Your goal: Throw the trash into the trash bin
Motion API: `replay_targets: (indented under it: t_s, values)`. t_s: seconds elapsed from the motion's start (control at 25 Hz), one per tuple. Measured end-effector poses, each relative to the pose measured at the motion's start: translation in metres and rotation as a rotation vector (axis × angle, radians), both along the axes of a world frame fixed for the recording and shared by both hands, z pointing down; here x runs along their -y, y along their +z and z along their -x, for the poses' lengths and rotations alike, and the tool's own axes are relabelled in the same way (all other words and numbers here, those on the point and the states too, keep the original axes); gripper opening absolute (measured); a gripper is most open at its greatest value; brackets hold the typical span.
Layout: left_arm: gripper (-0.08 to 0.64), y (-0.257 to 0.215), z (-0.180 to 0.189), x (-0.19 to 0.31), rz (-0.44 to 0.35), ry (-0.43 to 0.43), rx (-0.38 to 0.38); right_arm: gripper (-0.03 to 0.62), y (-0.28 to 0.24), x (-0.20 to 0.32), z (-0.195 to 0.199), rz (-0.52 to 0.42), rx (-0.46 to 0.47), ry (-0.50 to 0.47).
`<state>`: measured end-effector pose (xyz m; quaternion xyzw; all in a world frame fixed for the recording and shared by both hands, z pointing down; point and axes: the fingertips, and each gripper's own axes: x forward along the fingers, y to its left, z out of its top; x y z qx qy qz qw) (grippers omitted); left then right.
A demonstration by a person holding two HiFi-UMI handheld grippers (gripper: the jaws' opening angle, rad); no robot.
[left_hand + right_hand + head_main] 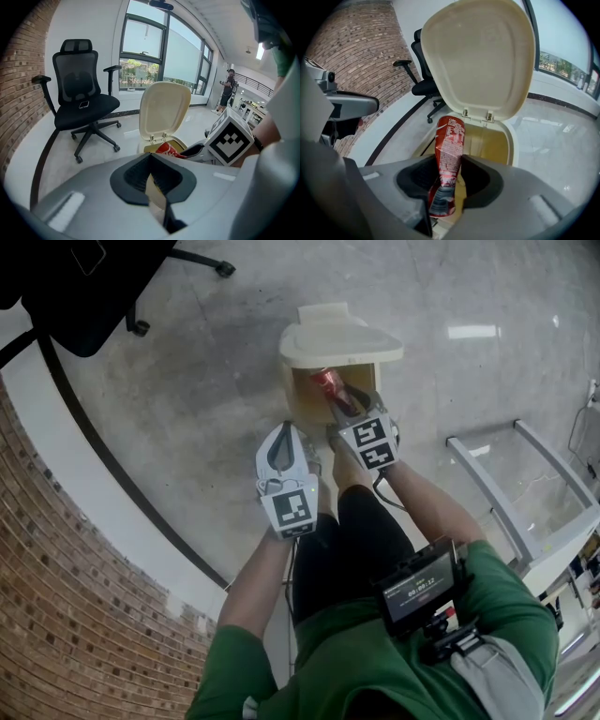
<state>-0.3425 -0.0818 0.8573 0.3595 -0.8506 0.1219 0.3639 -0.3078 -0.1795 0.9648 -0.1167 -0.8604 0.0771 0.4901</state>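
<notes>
Clamped between the right gripper's [449, 187] 2 jaws is 1 crushed red can [450, 145], its top over the trash bin's [512, 140] open mouth — ease it lower, clear of the raised lid [478, 56], before letting go. Left gripper [154, 183], narrowly apart and empty, hangs beside — bare floor [187, 362] all around, office chair [79, 93] well apart.
</notes>
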Motion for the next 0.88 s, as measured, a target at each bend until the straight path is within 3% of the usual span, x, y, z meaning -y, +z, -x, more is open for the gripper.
replay_targets:
  t_s: [0.4,0.88]
  values:
    - [0.005,0.017,0.004,-0.007,0.015,-0.02,-0.009,0.152,0.034,-0.008,0.005,-0.025,-0.092,-0.041]
    - [0.005,0.015,0.007,-0.008,0.027,-0.015,-0.003,0.192,0.033,-0.013,0.004,0.001,-0.094,-0.054]
